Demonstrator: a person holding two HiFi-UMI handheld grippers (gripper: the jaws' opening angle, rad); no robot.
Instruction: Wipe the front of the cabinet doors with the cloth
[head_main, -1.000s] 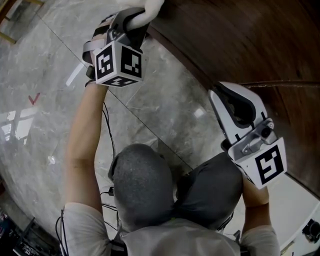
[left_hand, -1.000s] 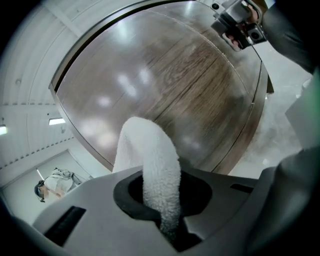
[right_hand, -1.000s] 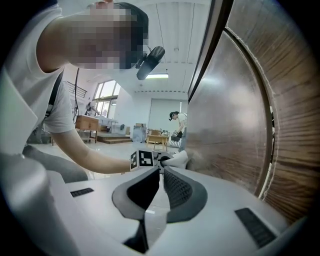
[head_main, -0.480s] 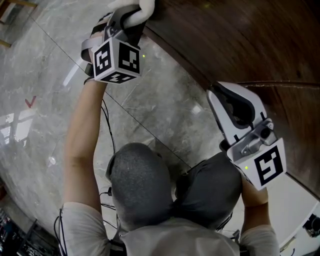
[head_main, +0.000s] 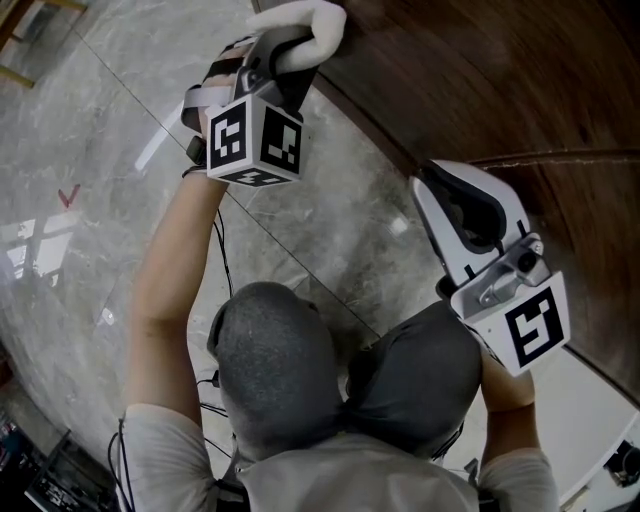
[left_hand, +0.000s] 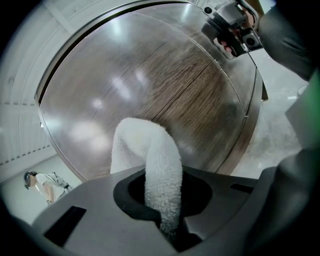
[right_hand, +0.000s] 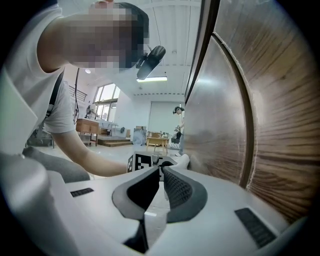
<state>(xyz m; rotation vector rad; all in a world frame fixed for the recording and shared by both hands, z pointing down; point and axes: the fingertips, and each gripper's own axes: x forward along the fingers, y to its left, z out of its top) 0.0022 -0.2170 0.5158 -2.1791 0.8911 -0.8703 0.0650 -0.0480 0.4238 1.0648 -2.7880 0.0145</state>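
A white terry cloth (head_main: 312, 24) is bunched against the dark wood cabinet door (head_main: 480, 80) near its bottom edge. My left gripper (head_main: 290, 52) is shut on the cloth, its marker cube facing the head camera. In the left gripper view the cloth (left_hand: 150, 155) loops up out of the jaws and touches the glossy door (left_hand: 165, 85). My right gripper (head_main: 436, 188), white, hangs lower right beside the door with its jaws together and nothing in them. The right gripper view shows its ribbed pads (right_hand: 175, 187) closed, the door (right_hand: 225, 125) close on the right.
Grey marble floor (head_main: 90, 180) runs along the left of the cabinet. The person's bent knees (head_main: 280, 370) fill the bottom middle, with cables beside them. A vertical seam between doors (right_hand: 245, 150) runs just right of the right gripper. Distant furniture stands in the room behind.
My left gripper has slid the cloth a little to the right along the door's lower edge. The right gripper has stayed almost still.
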